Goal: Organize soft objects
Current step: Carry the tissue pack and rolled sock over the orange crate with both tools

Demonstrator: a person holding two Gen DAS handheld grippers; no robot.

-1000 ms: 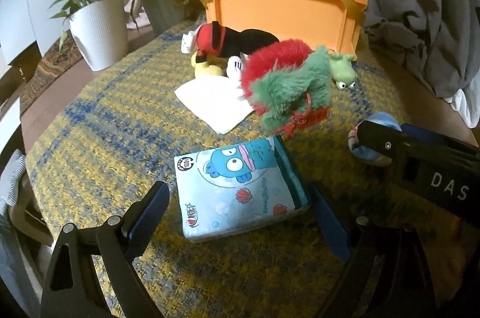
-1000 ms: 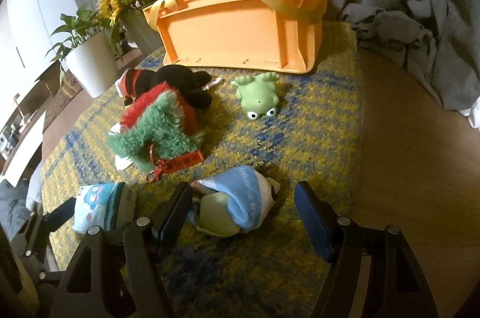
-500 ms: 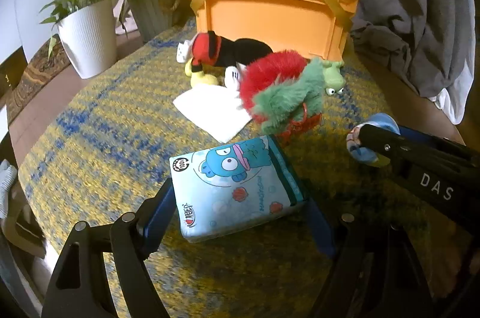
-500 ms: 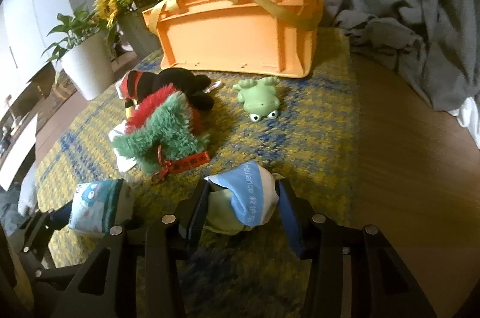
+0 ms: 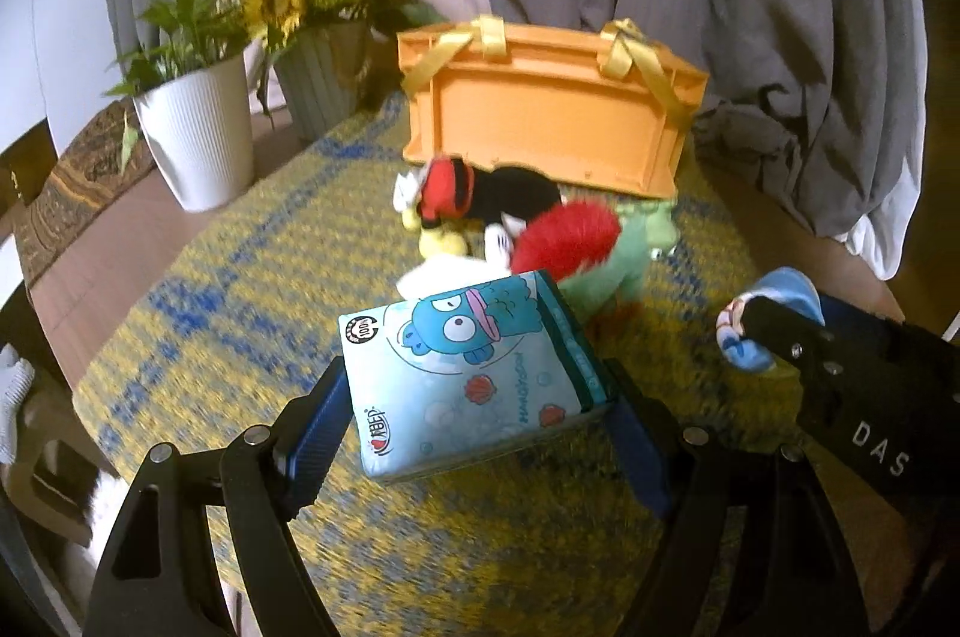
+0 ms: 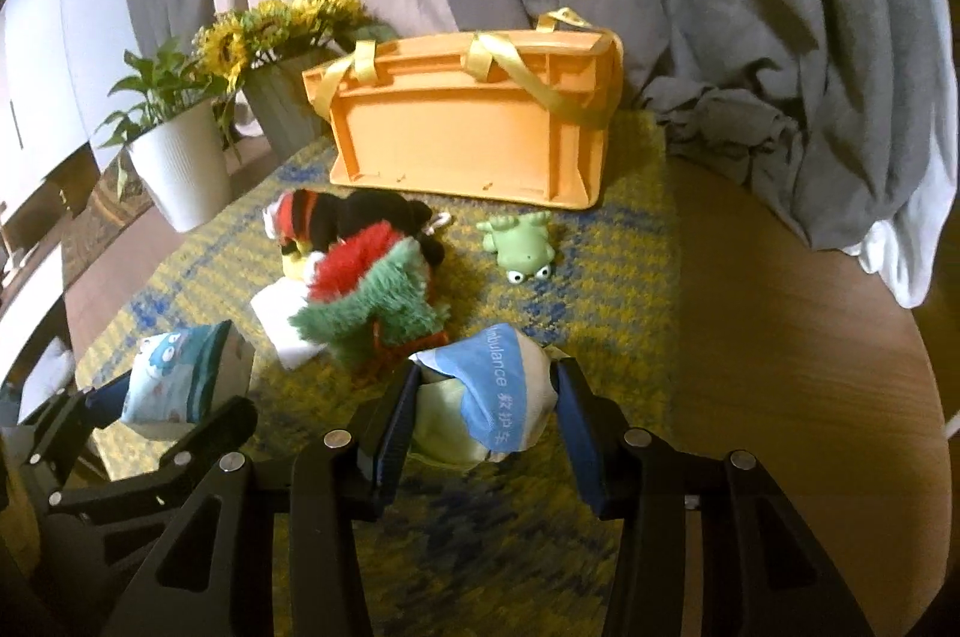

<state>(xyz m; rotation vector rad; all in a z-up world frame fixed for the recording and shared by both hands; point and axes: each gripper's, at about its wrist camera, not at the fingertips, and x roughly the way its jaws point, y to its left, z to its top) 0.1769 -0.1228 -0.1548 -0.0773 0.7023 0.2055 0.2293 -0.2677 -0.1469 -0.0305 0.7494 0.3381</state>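
My left gripper [image 5: 474, 433] is shut on a light blue soft pack [image 5: 468, 373] printed with a blue cartoon fish, lifted off the yellow-blue mat [image 5: 240, 289]. My right gripper [image 6: 486, 415] is shut on a blue, white and pale green soft toy [image 6: 486, 397], also raised above the mat. Behind them lie a red and green furry toy [image 6: 366, 301], a black and red plush [image 6: 354, 217], a small green frog [image 6: 522, 247] and a white cloth [image 6: 282, 319]. An orange basket [image 6: 468, 138] with yellow handles stands at the back of the mat.
A white pot with a green plant [image 5: 192, 138] and a grey pot of sunflowers [image 5: 324, 78] stand at the back left. Grey fabric [image 6: 750, 36] hangs behind and to the right of the basket. Bare wooden tabletop [image 6: 792, 349] lies right of the mat.
Both grippers closed on their objects and lifted them: the left on the blue pack, the right on the blue and green toy. Both views rose and tilted upward.
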